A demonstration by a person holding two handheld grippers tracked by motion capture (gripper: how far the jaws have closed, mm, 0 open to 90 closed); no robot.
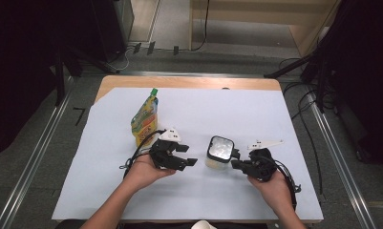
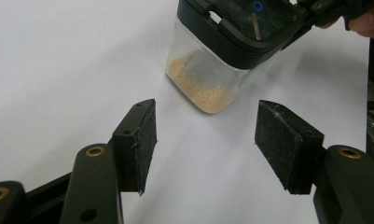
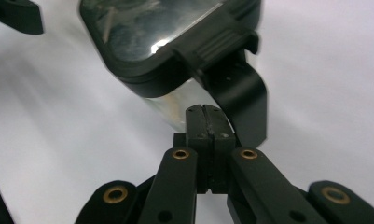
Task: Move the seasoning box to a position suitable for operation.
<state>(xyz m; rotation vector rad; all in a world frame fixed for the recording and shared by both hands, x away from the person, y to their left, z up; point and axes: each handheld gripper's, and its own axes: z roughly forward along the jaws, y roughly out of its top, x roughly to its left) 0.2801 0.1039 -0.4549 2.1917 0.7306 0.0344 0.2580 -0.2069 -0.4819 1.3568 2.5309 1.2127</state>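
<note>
A clear square container (image 1: pixel 220 151) with a black-rimmed lid stands in the middle of the white sheet, with tan grains (image 2: pixel 201 88) lying in its bottom. My left gripper (image 1: pixel 186 155) is just left of it, open, and its jaws (image 2: pixel 205 126) point at the container with nothing between them. My right gripper (image 1: pixel 235 163) is at the container's right side and shut. Its pads (image 3: pixel 206 112) are pressed together right under the lid's black latch flap (image 3: pixel 238 93), with nothing seen between them. The container's lid (image 3: pixel 161 32) is on.
A yellow juice pouch (image 1: pixel 145 119) with a green cap stands upright to the left behind my left gripper. The white sheet (image 1: pixel 189 191) covers most of the wooden table (image 1: pixel 189 82). Metal rails and cables lie on the floor either side.
</note>
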